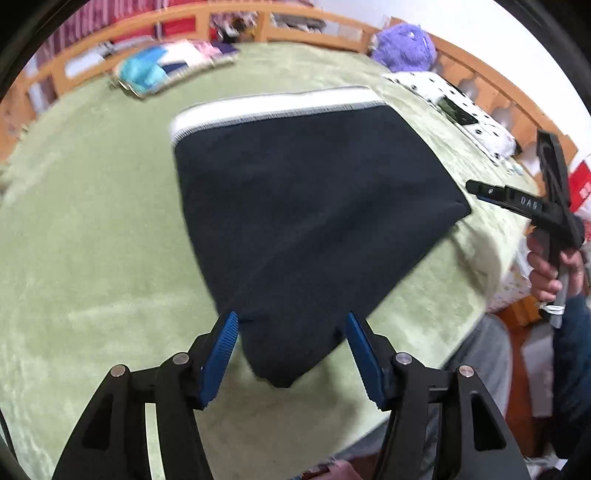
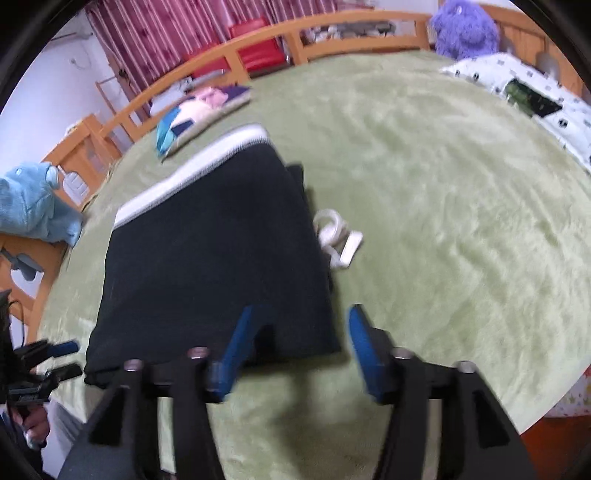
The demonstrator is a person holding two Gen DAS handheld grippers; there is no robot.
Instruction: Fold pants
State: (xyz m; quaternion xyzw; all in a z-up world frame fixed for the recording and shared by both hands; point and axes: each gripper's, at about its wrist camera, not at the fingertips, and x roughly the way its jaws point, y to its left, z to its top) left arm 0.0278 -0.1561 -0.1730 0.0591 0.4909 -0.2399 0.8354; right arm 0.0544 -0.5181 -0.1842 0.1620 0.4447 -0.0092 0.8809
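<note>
Far left, a wooden bed rail (image 2: 122,110) bounds the green blanket (image 2: 443,221), with a blue cloth (image 2: 33,203) draped over it. A patchwork cushion (image 2: 199,110) lies near that rail, well apart from the dark folded pants (image 2: 207,258), whose white waistband (image 2: 192,166) faces the far edge. The pants lie flat in the middle of the bed; a white cord (image 2: 338,236) sits just beside their right edge.

The left gripper (image 1: 290,350) stands half open over the near corner of the pants — its blue pads (image 1: 219,358) flank the cloth without pressing it. The right gripper (image 2: 299,350) is likewise parted, its left pad above the pants' near hem, holding nothing.

To the right stretches bare blanket — wide free room — up to a spotted pillow (image 2: 535,85) and a purple plush toy (image 2: 465,26) by the headboard.
</note>
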